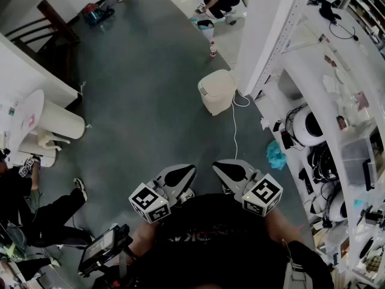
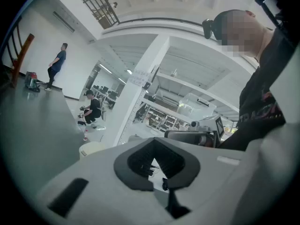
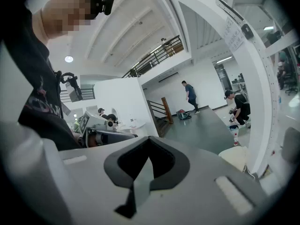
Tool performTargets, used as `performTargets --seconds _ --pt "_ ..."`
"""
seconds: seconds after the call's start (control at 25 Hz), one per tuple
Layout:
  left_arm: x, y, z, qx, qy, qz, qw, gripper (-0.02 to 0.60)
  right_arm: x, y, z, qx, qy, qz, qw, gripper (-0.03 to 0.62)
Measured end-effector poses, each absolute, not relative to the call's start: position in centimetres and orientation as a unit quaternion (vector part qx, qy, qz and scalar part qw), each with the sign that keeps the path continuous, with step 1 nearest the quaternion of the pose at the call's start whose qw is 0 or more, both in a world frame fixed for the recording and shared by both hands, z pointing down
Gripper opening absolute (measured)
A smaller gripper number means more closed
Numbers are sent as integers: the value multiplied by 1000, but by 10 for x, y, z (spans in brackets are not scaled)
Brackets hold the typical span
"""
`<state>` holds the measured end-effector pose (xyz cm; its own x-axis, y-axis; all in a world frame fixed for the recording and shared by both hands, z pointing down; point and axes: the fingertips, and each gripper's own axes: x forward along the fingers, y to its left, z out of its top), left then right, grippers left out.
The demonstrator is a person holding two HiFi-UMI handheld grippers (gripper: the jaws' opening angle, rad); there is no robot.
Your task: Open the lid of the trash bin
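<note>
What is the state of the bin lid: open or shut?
Shut. The lid lies flat on top of the bin.

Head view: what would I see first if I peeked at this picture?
Probably the two grey grippers held side by side at the bottom middle: the left gripper and the right gripper, both shut and empty. Next comes the cream trash bin, standing on the dark floor ahead, beside a white pillar, with its lid down. A bright teal bundle lies by the cluttered shelves on the right.
</note>
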<state>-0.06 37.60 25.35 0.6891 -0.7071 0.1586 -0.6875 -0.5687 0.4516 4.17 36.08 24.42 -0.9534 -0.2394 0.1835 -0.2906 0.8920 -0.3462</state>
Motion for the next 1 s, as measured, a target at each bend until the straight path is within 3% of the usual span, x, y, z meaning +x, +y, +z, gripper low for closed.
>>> performTargets --seconds 1.0 --pt "-29 387 251 884 -395 -38 248 0 24 361 239 154 -966 195 64 8"
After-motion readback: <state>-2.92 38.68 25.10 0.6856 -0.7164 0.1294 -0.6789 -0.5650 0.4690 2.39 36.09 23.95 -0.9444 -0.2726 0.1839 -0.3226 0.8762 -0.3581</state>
